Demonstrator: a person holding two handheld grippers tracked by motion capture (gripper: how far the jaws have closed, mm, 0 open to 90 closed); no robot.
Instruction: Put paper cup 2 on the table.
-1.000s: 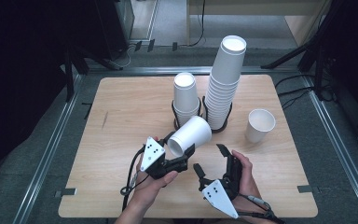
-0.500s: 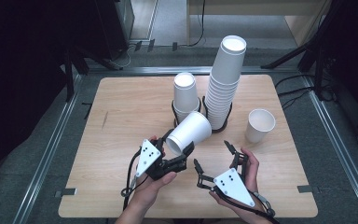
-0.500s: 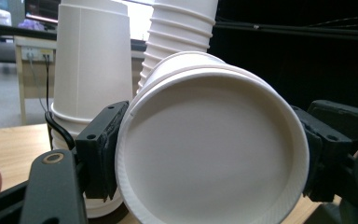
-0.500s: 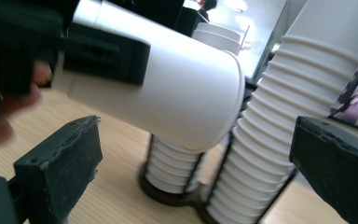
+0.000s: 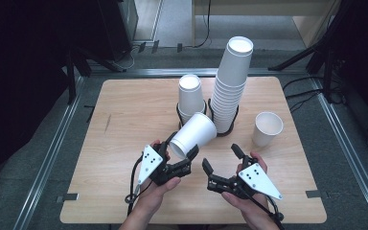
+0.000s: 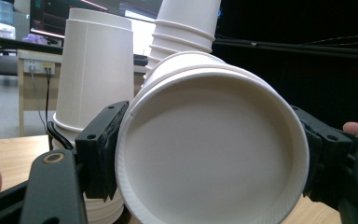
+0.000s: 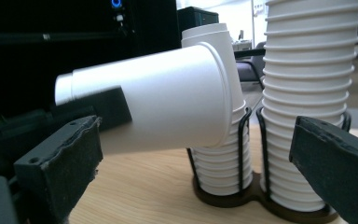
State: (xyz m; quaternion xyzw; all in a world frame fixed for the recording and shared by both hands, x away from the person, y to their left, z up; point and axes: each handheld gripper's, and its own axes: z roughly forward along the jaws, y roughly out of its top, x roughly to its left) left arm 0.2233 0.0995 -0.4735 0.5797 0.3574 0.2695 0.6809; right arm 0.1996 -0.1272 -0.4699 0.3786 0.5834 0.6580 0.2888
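Left tongs [image 5: 186,154] are clamped on a white paper cup [image 5: 194,135], and I see their two black jaws pressing the cup near its rim from either side. From the left gripper view I look straight into the cup [image 6: 212,149], its open mouth facing my camera with a jaw at each edge. In the high view the cup lies tilted, its base pointing up and away toward the cup holder [image 5: 206,117] and its mouth toward my left hand [image 5: 159,184], lifted clear of the desk [image 5: 124,110].

My right tongs [image 5: 221,158] stand wide apart with nothing between them, just beside the held cup on its right. In the right gripper view the two jaws frame the cup [image 7: 168,105] from the side, apart from it.

Behind the held cup stand the short stack [image 5: 190,98] and the tall stack [image 5: 231,86] of upturned cups, side by side in the black wire holder near the middle of the desk. The tall stack leans a little. A single upright cup [image 5: 267,128] sits on the desk to the right of the stacks, well apart from both tongs.
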